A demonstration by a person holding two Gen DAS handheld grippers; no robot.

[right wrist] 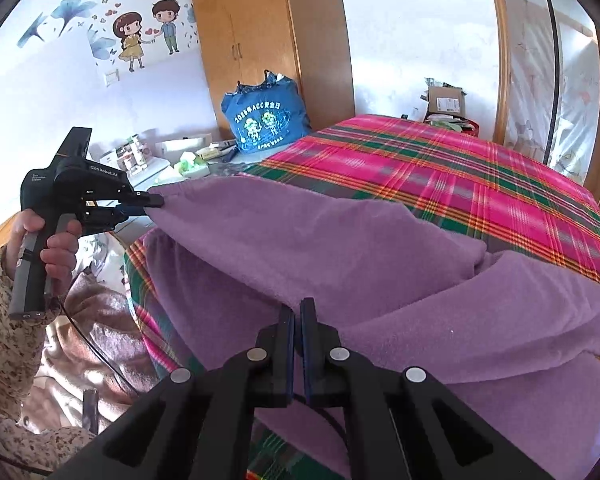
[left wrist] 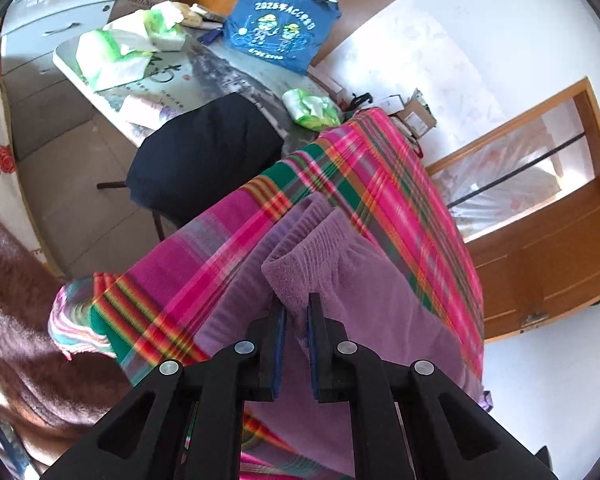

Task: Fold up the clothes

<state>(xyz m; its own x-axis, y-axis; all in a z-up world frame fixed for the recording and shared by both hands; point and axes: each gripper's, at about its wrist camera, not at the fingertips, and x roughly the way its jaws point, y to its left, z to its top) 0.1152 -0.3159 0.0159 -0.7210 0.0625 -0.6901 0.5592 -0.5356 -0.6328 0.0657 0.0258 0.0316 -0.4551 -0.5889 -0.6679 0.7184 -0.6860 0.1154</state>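
A purple fleece garment (right wrist: 340, 248) lies partly on a bed covered by a pink, green and orange plaid sheet (right wrist: 460, 176), one edge lifted clear of the sheet between two hand-held grippers. The left gripper (left wrist: 297, 305), seen from the right wrist view in a person's hand (right wrist: 56, 248) with a floral sleeve (right wrist: 4, 332), is clamped on the ribbed edge of the garment at its upper left, and the right gripper (right wrist: 297, 307) is pinched tight on a fold of the same cloth nearer the camera. Beyond the bed stand a blue printed bag (right wrist: 260, 116), a wooden wardrobe (right wrist: 268, 32) and a table (left wrist: 204, 76) bearing green-and-white tissue packs (left wrist: 112, 56).
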